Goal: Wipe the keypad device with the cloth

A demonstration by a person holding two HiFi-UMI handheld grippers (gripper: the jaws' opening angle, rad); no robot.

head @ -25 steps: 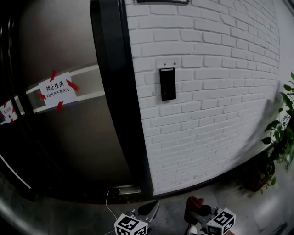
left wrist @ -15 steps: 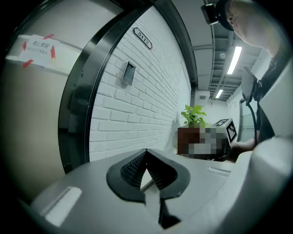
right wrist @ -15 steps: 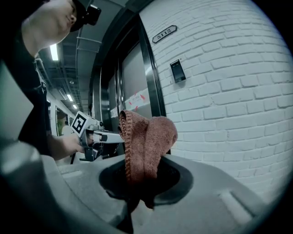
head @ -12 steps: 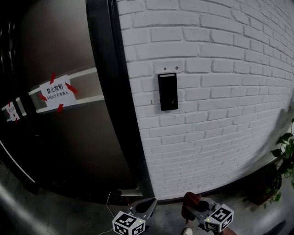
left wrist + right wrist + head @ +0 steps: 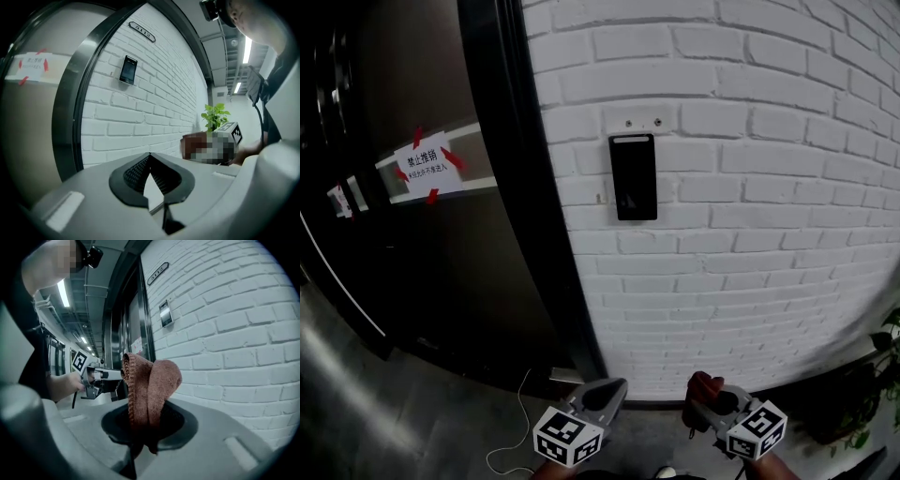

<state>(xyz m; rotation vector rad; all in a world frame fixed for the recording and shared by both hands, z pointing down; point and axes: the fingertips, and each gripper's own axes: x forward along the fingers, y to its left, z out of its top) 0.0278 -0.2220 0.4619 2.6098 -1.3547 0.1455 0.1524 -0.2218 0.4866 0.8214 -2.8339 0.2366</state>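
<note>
The keypad device (image 5: 633, 176) is a black upright panel fixed to the white brick wall (image 5: 750, 234) at about chest height; it also shows in the left gripper view (image 5: 128, 70) and the right gripper view (image 5: 165, 313). My right gripper (image 5: 712, 398) is low in the head view, well below the device, shut on a folded reddish-brown cloth (image 5: 150, 383) that sticks up out of its jaws (image 5: 701, 386). Beside it, my left gripper (image 5: 614, 389) is shut with nothing in it (image 5: 150, 158). Both are away from the wall.
Left of the wall are a black door frame (image 5: 511, 206) and a dark door bearing a paper notice (image 5: 424, 166) stuck on with red tape. A thin cable (image 5: 514, 441) lies on the floor. A potted plant (image 5: 214, 117) stands at the far right. A number plate (image 5: 141, 31) hangs above the device.
The view has closed in on the wall, so the keypad device looks larger and sits more to the left. Both grippers stay low, and the cloth is still held.
</note>
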